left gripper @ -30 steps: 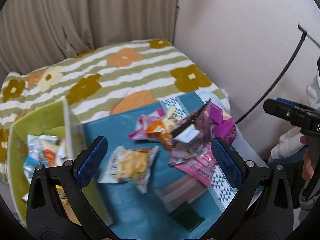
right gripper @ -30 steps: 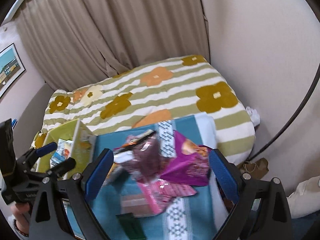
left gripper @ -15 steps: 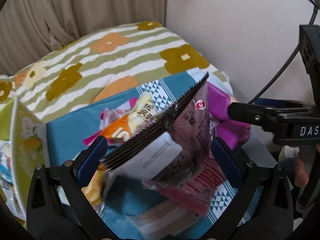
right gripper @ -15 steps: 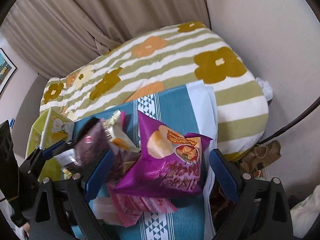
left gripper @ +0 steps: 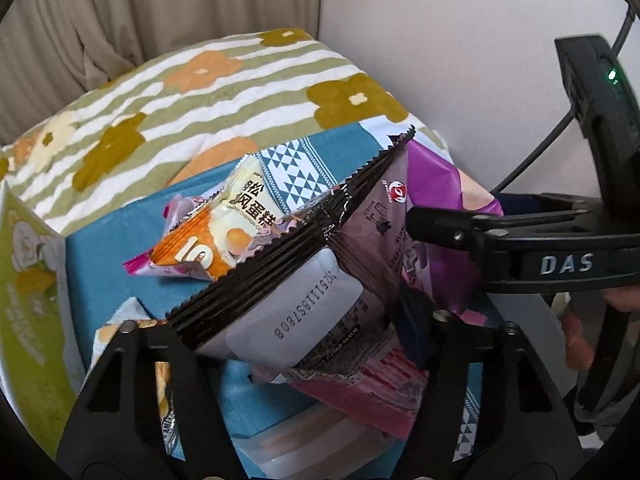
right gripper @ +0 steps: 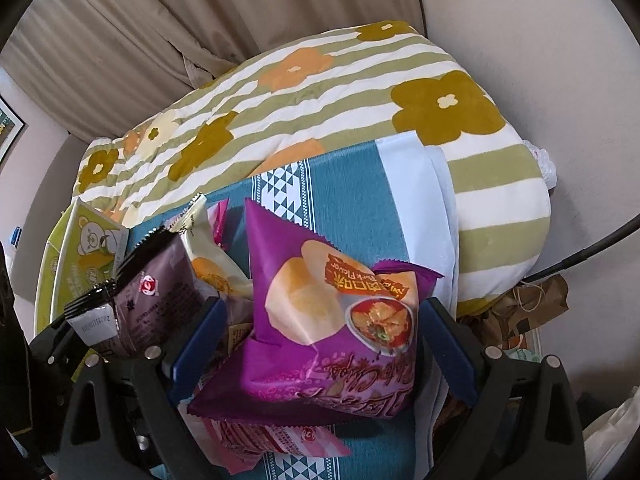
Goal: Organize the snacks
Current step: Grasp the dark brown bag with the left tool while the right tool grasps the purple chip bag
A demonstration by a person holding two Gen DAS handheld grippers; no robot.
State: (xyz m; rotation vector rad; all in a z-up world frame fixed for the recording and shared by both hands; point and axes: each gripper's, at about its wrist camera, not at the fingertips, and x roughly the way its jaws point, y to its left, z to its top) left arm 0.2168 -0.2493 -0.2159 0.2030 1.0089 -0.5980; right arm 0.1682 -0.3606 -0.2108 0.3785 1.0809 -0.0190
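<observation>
Care with crinkly film: left tool (left gripper: 286, 320), jaws just closed narrow on the dark packet (left gripper: 304, 280) at frame centre, should lift slowly. Right tool (right gripper: 324, 340), wide, straddles the purple chip bag (right gripper: 320, 320) at lower centre; squeeze its middle.

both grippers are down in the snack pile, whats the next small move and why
Probably close the right gripper on the purple chip bag: its blue pads stand either side of the bag but look apart from it. The left gripper, whose jaws have just been closing, already seems to pinch the dark brown packet.
</observation>
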